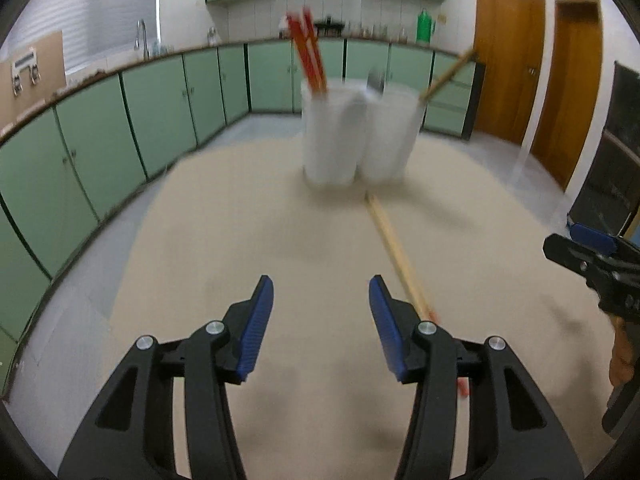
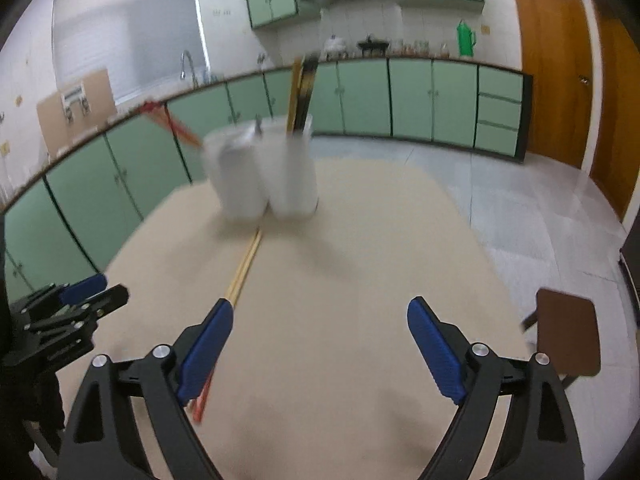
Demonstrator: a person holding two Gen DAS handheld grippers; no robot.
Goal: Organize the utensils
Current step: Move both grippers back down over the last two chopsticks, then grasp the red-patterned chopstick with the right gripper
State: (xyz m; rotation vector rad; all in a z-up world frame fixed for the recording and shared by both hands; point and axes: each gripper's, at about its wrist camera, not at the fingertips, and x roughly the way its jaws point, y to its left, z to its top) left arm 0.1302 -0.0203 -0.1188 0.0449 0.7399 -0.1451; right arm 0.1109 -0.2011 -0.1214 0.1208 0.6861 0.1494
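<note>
left wrist view shows our left gripper point(image 1: 321, 286) with its blue pads point(image 1: 256, 326) spread apart and nothing between them, hovering above the tan table point(image 1: 248, 240). just right of its right finger lie wooden chopsticks point(image 1: 394, 254) flat on the table, running from beside the gripper up toward the white cups point(image 1: 356, 132); their near end looks reddish, though blur makes that hard to judge. we see the cups standing upright and close together at the far part of the table. the left cup holds red chopsticks point(image 1: 308, 50) that lean left, and a wooden stick point(image 1: 448, 74) leans out of the right cup toward the right. a small grey thing point(image 1: 376, 80) pokes up between the cups, too blurred for us to name.

right wrist view shows our right gripper point(image 2: 320, 308) also spread wide and empty above the table point(image 2: 360, 280). the wooden chopsticks point(image 2: 246, 264) lie beside its left finger, their lower end hidden behind it. the cups point(image 2: 272, 168) stand beyond, with red chopsticks point(image 2: 172, 122) leaning left and dark and wooden sticks point(image 2: 302, 92) upright in the right cup. we see the left gripper point(image 2: 94, 288) at the left edge, and a brown stool point(image 2: 568, 332) on the floor to the right.
</note>
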